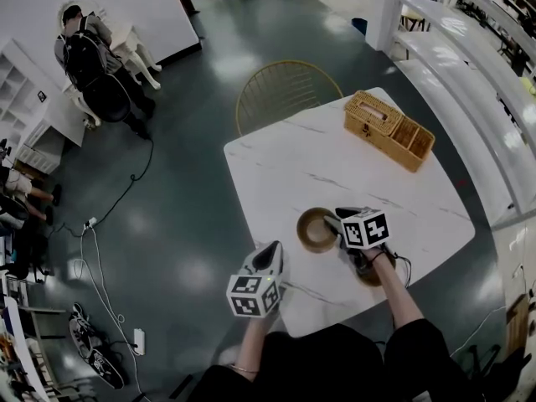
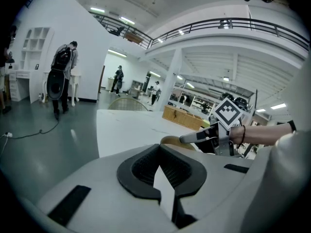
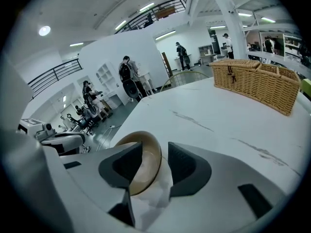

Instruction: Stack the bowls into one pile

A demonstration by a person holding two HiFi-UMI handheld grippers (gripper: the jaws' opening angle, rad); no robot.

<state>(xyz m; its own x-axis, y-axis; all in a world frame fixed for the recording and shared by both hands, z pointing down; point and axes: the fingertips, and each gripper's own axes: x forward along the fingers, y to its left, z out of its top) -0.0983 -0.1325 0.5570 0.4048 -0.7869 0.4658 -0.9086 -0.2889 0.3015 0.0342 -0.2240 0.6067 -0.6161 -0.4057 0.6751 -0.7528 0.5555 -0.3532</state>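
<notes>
Count on the white marble table [image 1: 276, 170]: one tan bowl [image 1: 316, 229] plainly seen, one wicker basket [image 1: 389, 129] at the far corner, and two grippers over the near half. A brown rim [image 1: 369, 276] under the right hand may be a second bowl, but the hand covers most of it and neither gripper view takes it in. The bowl stands upright on the near half of the table, between the two grippers. Right gripper [image 1: 334, 221]: jaws wide, set astride the bowl's rim on the side nearest that hand, one jaw over the inside and one outside, with a gap beside the rim, so not clamped. Only the right gripper view shows this; in the head view the marker cube hides most of the jaws. Left gripper [image 1: 273, 254]: jaws together, nothing between them, held apart from the bowl. Its own view shows only a sliver of the bowl. Beyond the table stand one gold wire chair [image 1: 285, 90] and one person with a backpack [image 1: 86, 53].
</notes>
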